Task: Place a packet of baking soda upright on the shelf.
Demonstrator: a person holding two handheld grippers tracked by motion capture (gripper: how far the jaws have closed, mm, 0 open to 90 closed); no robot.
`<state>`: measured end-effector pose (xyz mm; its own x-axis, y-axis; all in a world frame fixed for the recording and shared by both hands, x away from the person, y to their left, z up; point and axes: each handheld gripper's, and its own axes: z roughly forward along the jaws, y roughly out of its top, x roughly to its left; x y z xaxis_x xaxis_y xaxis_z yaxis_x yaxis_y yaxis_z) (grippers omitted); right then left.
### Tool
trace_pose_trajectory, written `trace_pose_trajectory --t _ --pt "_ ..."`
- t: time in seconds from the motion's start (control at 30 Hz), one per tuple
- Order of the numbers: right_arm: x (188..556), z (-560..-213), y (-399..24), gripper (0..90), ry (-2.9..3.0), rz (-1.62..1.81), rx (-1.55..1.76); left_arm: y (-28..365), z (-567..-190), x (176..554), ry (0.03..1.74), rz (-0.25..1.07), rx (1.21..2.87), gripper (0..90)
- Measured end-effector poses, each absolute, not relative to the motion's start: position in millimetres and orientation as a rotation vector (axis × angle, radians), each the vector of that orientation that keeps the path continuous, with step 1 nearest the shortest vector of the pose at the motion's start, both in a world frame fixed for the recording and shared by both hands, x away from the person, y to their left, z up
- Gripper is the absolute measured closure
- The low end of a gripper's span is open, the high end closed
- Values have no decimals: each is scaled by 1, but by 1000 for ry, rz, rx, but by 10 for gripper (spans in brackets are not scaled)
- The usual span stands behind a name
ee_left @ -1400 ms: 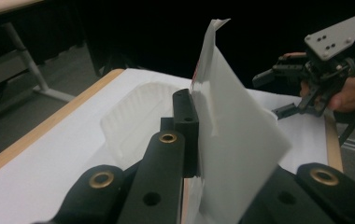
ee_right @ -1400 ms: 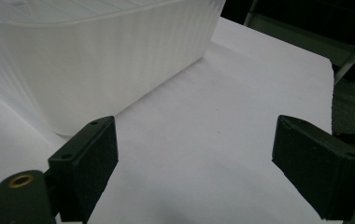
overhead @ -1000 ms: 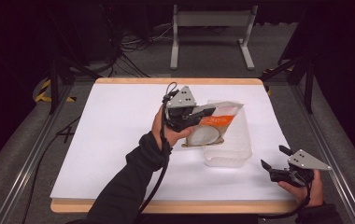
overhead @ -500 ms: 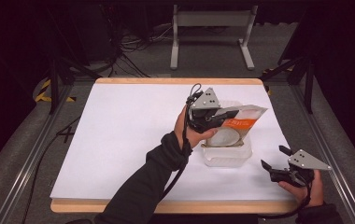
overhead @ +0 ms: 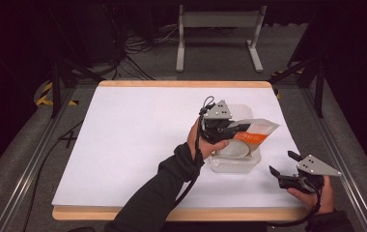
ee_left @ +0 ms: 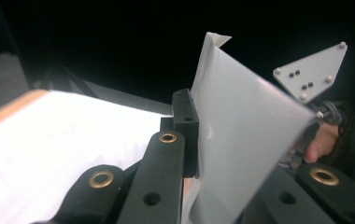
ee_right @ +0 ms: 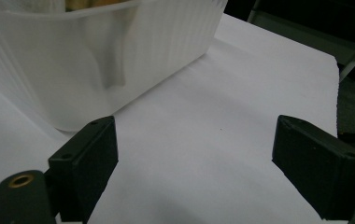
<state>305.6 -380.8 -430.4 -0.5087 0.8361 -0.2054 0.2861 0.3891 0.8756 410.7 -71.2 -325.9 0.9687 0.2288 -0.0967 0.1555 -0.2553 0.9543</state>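
While the left gripper (overhead: 238, 128) clamps a white-and-orange pouch (overhead: 256, 133) between closed jaws, the pouch hangs over the clear plastic tub (overhead: 234, 162) on the table (overhead: 138, 140). Right gripper (overhead: 282, 164) rests near the tub, jaws spread wide and empty.

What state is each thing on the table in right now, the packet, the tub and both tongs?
Packet: clamped by the left tongs, held over the tub, tilted.
Plastic tub: upright on the table, no lid, something pale and round inside.
Left tongs: shut on the packet.
Right tongs: open, nothing between the jaws, beside the tub.
Table: covered with a white sheet.
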Motion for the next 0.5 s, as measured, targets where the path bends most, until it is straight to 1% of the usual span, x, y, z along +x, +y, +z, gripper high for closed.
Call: trace_pose_trajectory --t 0.2,0.5 --pt "305 -430 -380 150 1997 1079 956 -67 -339 412 296 35 1816 897" --pt "306 -430 -378 150 2002 1072 951 -57 -351 413 305 23 1823 897"
